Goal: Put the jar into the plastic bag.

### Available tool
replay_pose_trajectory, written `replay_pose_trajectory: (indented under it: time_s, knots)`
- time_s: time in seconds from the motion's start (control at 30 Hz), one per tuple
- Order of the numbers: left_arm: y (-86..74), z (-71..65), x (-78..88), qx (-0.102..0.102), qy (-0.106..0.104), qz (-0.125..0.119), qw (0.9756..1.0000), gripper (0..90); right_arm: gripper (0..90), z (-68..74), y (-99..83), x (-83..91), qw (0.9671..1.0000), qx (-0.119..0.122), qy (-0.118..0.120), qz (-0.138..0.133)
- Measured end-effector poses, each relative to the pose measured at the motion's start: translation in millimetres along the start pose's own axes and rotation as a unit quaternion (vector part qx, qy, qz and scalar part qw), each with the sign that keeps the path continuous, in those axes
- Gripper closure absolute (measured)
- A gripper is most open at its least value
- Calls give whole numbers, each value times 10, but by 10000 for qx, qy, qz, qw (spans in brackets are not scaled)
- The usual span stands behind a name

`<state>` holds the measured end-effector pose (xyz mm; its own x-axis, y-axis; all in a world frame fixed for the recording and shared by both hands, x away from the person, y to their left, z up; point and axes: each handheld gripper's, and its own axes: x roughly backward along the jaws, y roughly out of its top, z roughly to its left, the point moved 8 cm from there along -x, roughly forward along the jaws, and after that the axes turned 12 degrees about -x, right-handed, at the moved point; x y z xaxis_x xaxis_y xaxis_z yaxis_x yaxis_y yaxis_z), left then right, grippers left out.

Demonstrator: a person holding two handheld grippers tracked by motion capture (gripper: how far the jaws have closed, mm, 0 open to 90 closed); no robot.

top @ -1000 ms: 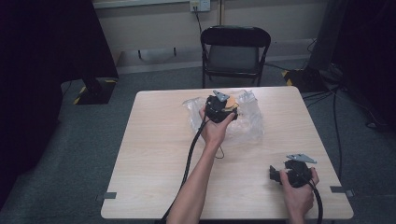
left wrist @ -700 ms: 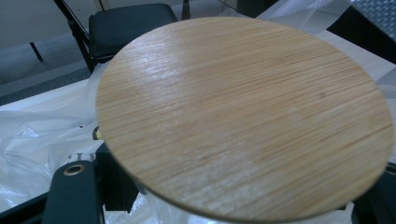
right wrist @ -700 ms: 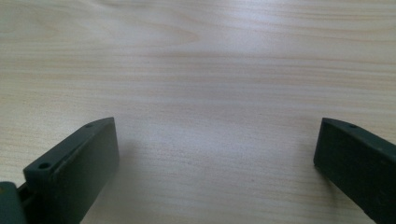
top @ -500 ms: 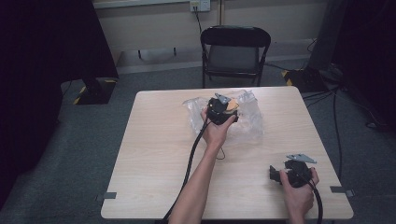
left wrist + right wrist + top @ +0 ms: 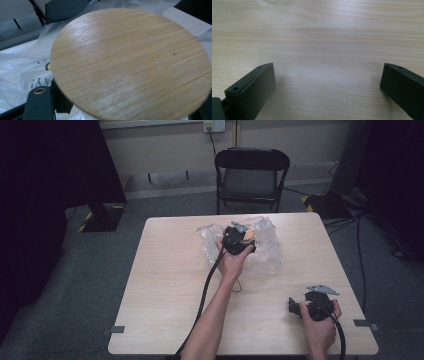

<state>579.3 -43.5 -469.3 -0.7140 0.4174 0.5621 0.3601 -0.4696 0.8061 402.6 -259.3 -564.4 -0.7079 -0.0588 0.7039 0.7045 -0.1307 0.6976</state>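
While the left gripper holds a round wooden disc over the crumpled clear plastic bag at the far middle of the table, its jaws appear closed on the disc's near edge. To lift the disc clear of the bag, a steady, level pull would likely keep the plastic from dragging. The right gripper rests wide open and empty near the table's right front corner.

I see a light wood surface on grey carpet floor. Black folding chair just behind its far edge. Cream wall w/ power outlet beyond. Dark curtain on left; cables on floor at right. Dim room.
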Motion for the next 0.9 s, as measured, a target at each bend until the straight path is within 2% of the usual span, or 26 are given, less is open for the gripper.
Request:
replay_pose_trajectory:
  time_s: [0.2, 0.27, 0.4, 0.6, 0.7, 0.73, 0.77, 0.8, 0.87, 0.9]
  knots:
    - [-13, -6, 18, 13, -5, 83, 10000, 257, 0, 0, 0, 0, 10000, 3, 0, -3]
    - [-22, 7, 22, 105, -15, 130, 9999, 256, 0, 0, 0, 0, 10000, 2, 0, -1]
    - [-29, 7, 28, 74, -89, 135, 9998, 252, 0, -1, 2, -1, 10000, 8, 0, -9]
    - [-41, -25, 1, 57, -91, 183, 9998, 154, 0, -1, 1, -1, 10000, 7, 0, -10]
    - [-24, -21, 11, 121, -29, 145, 9998, 102, 0, -1, 1, -1, 10000, 6, 0, -9]
    - [-6, -18, 24, 248, -72, 98, 9996, 98, 0, -1, 1, 0, 10000, 6, -1, -4]
    - [11, -22, 30, 292, -136, 66, 9995, 85, 0, 0, 1, -1, 10000, 2, 1, -5]
    - [16, -11, 34, 212, -82, 113, 9997, 71, 0, 0, 1, -1, 10000, 4, 1, -5]
    - [25, 17, 52, 192, -7, 109, 9998, 53, 0, 0, 0, 0, 10000, -2, 1, -2]
    - [22, 24, 60, 245, -17, 127, 9996, 50, 0, 1, 0, -1, 10000, -2, 1, -2]
